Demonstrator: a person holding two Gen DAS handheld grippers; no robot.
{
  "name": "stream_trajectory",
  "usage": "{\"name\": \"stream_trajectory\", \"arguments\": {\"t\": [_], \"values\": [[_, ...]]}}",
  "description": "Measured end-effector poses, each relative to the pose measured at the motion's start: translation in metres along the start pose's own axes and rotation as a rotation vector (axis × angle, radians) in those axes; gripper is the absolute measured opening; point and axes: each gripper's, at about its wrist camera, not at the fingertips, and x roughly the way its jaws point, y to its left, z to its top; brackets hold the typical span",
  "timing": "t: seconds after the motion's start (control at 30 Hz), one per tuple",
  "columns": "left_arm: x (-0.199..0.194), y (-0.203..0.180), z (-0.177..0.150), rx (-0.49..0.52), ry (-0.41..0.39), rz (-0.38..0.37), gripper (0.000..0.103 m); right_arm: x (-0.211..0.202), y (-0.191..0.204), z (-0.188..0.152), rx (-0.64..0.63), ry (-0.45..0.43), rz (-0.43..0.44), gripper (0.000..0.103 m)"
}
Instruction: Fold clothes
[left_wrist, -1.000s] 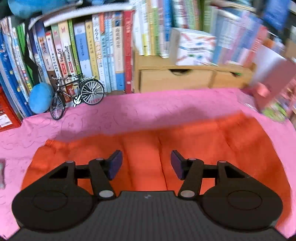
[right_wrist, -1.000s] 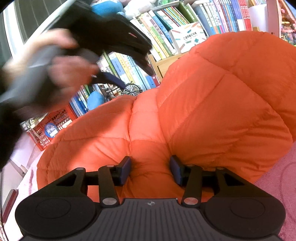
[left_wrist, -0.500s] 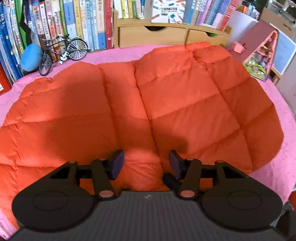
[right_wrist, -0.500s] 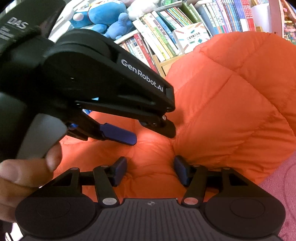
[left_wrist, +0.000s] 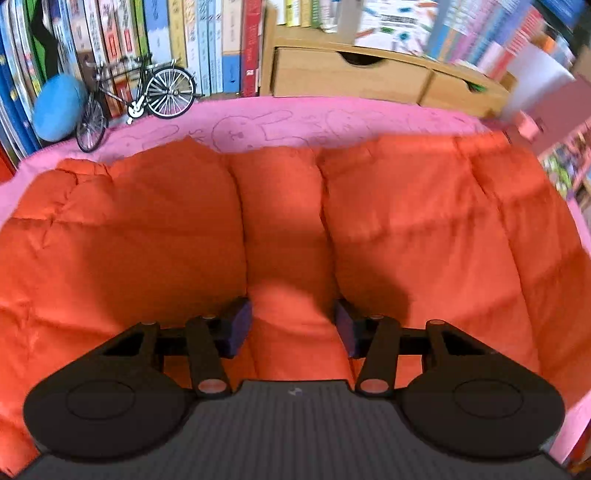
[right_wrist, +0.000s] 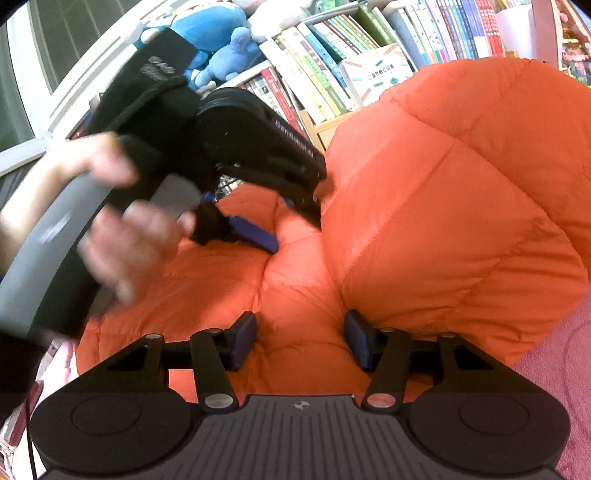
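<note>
You are partway into folding the orange puffer jacket (left_wrist: 424, 229), which lies spread over the pink cloth (left_wrist: 280, 122) in front of the bookshelf (left_wrist: 207, 40), filling most of the near surface. One half looks already turned up: in the right wrist view the right-hand part of the jacket stands as a thick, rounded mound, while the left part lies lower and flatter.

Your left gripper (left_wrist: 292, 325) points steeply down at the middle panel of the jacket. Its jaws are partly spread, with a ridge of padding bulging up between them; I cannot tell whether the pads actually press on it. Your right gripper (right_wrist: 300, 339) sits low at the near edge, its jaws closing, with orange fabric between them but no clear bite yet. Your left hand (right_wrist: 122, 236) is blurred in that view.

The jacket's long axis runs left to right across the table, and the quilted seams of the middle panel run from near to far. I cannot tell which end is the collar.

The next move likely calls for a firm pinch through the puffy layers at the near edge by both grippers, then carrying that edge over evenly. The filling is springy and slick, so a shallow bite may slip.
</note>
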Motion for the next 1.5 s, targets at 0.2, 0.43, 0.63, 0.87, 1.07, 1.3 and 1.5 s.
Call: {"name": "stream_trajectory", "arguments": {"t": [0.2,0.43,0.63,0.87,1.07,1.3,1.5], "values": [[0.017,-0.002,0.021,-0.022,-0.013,0.023,0.049,-0.001,-0.006,0.0,-0.004,0.0,-0.001,0.053],[0.034,-0.003,0.038,-0.044,-0.048,0.068,0.05,-0.006,0.018,-0.009,-0.007,-0.001,-0.002,0.053],[0.042,0.0,0.047,-0.053,-0.05,0.065,0.05,0.0,0.018,-0.001,-0.01,0.0,-0.003,0.054],[0.048,0.002,0.054,-0.066,-0.061,0.06,0.052,-0.002,0.016,-0.003,-0.017,0.004,-0.007,0.054],[0.059,0.005,0.066,-0.085,-0.069,0.074,0.061,-0.001,0.019,-0.002,-0.021,0.005,-0.009,0.054],[0.054,-0.005,0.072,-0.062,-0.076,0.176,0.062,0.002,0.022,-0.002,-0.028,0.011,-0.017,0.055],[-0.005,-0.014,0.047,-0.01,-0.111,0.117,0.058,0.002,0.022,-0.001,-0.031,0.012,-0.013,0.056]]}}
